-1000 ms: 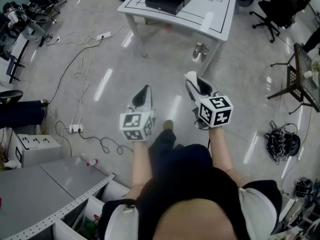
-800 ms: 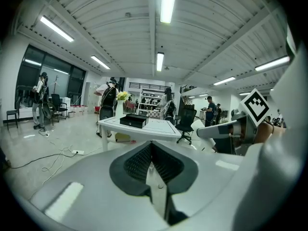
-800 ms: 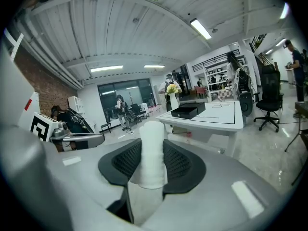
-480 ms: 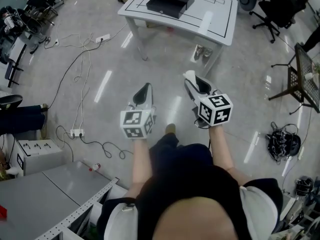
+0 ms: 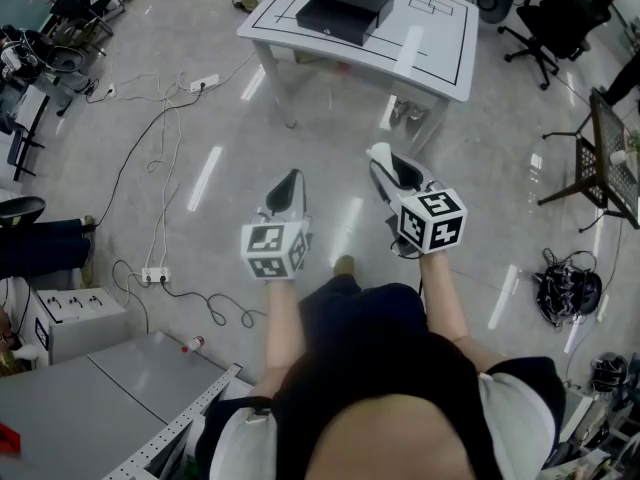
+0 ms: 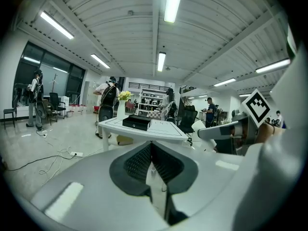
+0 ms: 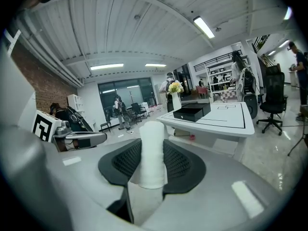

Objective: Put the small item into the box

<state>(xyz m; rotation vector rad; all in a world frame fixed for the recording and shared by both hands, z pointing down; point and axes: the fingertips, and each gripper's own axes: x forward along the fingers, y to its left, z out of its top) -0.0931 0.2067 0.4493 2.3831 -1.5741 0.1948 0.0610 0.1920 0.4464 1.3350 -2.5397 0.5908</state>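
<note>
Got the small white roll (image 7: 153, 150) pinched upright between the right gripper (image 5: 383, 158) pads. Holding it out over the floor (image 5: 200, 118), well apart from the black box (image 5: 345, 10) (sitting on the white table (image 5: 440, 43) ahead). Got the left gripper (image 6: 152, 163) alongside, jaws together, nothing in them.

Your left gripper (image 5: 290, 178) and right gripper (image 5: 381, 155) have pale grey-white shells. Each carries a marker cube (image 5: 272, 252) printed with black-and-white square patterns. Your pads (image 7: 180, 162) are black with a fine ribbed texture. The roll (image 7: 153, 150) between your right pads is plain white. The box (image 5: 345, 10) is matte black, and the table (image 5: 430, 38) under it is white, ruled with thin black lines. The floor (image 5: 200, 88) is glossy light grey, streaked with white reflections and crossed by a dark cable (image 5: 130, 158).
</note>
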